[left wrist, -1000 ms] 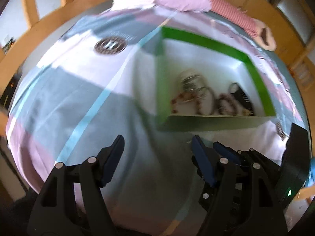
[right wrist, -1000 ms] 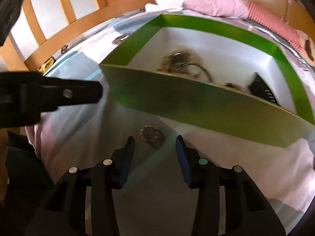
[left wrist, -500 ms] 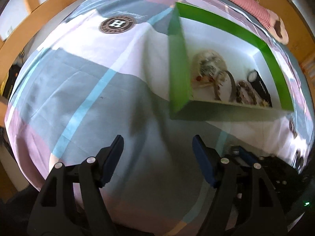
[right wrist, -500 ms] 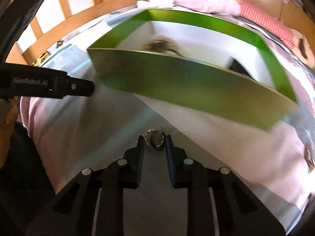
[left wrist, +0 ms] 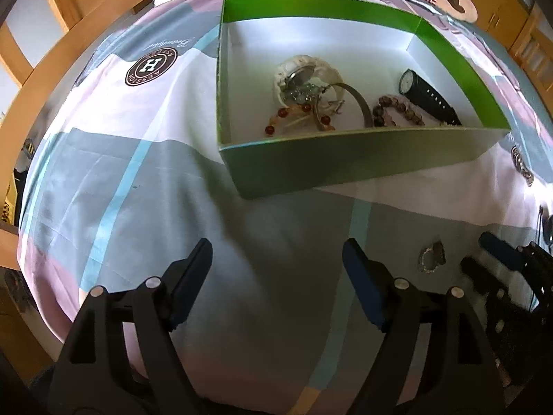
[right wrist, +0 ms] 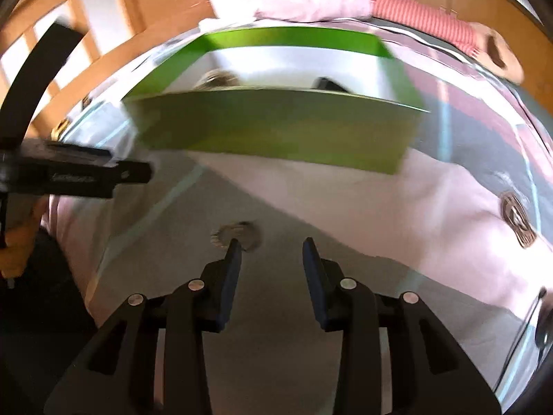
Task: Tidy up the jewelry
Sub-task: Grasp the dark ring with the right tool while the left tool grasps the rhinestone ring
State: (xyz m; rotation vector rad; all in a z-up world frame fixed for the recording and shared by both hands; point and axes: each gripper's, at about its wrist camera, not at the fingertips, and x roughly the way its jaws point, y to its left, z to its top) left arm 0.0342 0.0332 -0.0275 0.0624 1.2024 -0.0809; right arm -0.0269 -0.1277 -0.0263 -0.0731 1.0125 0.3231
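A green box [left wrist: 345, 162] with a white inside sits on the bedspread and holds a white bracelet [left wrist: 307, 76], red beads [left wrist: 287, 114], brown beads [left wrist: 397, 110] and a black watch [left wrist: 428, 97]. A small silver ring piece [left wrist: 431, 257] lies loose on the cloth in front of the box. My left gripper [left wrist: 276, 263] is open and empty above the cloth. My right gripper [right wrist: 271, 252] is open, and the silver piece [right wrist: 238, 233] lies just beyond its left fingertip. The box front wall [right wrist: 276, 131] is blurred in the right wrist view.
The bedspread has grey, pink and white patches with a round logo [left wrist: 150, 65]. A wooden bed rail [left wrist: 45, 65] curves along the left. Pink bedding and a striped sleeve [right wrist: 421, 17] lie behind the box. The left gripper's body [right wrist: 69, 173] shows at the left.
My right gripper was closed around the silver piece half a second ago; its fingers have now opened and the piece lies on the cloth. My left gripper has shifted, bringing the box into fuller view.
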